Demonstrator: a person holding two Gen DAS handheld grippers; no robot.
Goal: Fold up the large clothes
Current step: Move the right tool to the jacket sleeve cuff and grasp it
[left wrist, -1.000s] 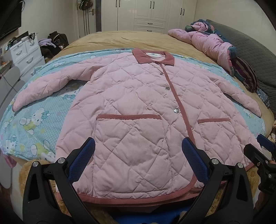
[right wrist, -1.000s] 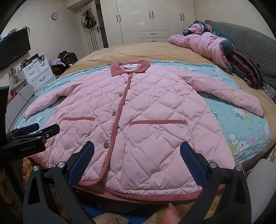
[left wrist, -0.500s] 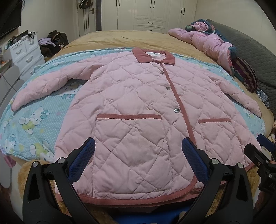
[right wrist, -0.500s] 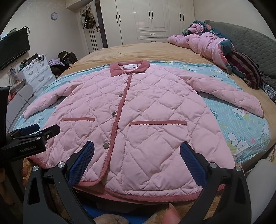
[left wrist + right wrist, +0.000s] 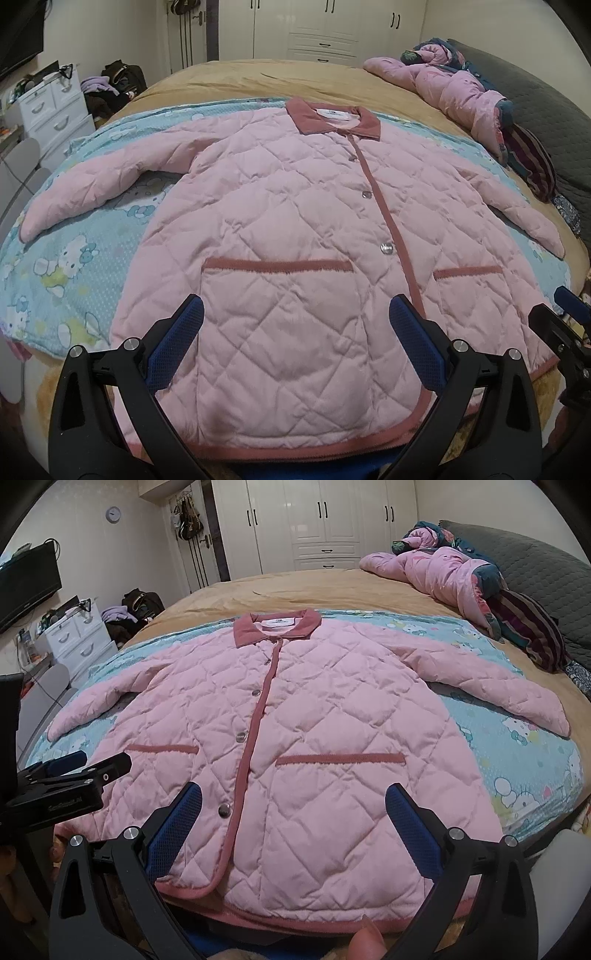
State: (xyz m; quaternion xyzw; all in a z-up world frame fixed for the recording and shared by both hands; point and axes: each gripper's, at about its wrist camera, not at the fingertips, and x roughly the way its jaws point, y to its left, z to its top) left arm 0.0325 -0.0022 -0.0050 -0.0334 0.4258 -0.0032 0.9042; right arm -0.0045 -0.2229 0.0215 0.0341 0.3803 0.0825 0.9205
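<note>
Bed (image 5: 258,79) under a cartoon sheet (image 5: 74,266), jacket (image 5: 295,229) spread flat on it, buttoned, sleeves out, unchanged from a moment ago. Left gripper (image 5: 295,328) and right gripper (image 5: 293,806) still hover wide open at the hem, holding nothing.

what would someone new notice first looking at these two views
The big pink quilted coat dominates, spread flat and buttoned on a blue cartoon-print sheet across the bed, sleeves out to both sides. In the foreground each open hand-held gripper, the left hand-held gripper and the right hand-held gripper, frames the coat's hem without touching it. Behind, a crumpled pink garment lies near the grey pillow.
</note>
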